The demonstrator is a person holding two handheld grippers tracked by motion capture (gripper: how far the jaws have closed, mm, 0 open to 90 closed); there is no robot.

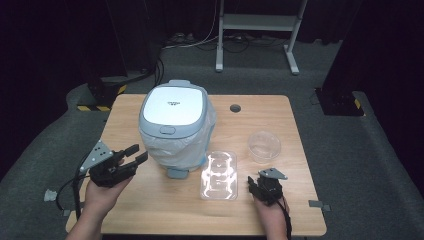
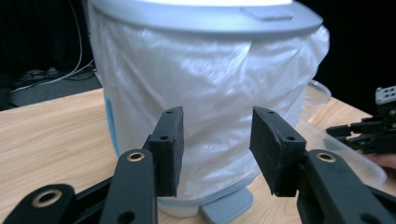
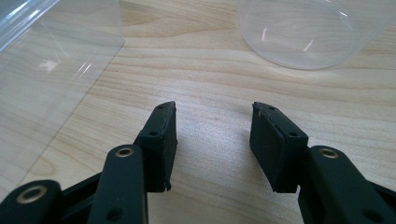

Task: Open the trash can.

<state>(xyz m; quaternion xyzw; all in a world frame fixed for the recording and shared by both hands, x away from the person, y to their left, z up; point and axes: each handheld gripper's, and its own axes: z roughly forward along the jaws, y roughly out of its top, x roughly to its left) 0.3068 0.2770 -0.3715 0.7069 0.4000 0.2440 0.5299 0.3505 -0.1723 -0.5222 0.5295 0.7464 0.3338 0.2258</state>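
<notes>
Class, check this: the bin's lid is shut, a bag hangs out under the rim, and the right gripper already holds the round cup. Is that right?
Not quite. The right gripper holds nothing: in the right gripper view its jaws stand open over bare table, short of the cup. The bin with its lid shut and the bag are as stated.

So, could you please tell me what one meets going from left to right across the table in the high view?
Left tongs → lidded bin with its white liner bag → clear plastic tray → right tongs; the clear round cup sits above those tongs, so its place is unclear.
</notes>
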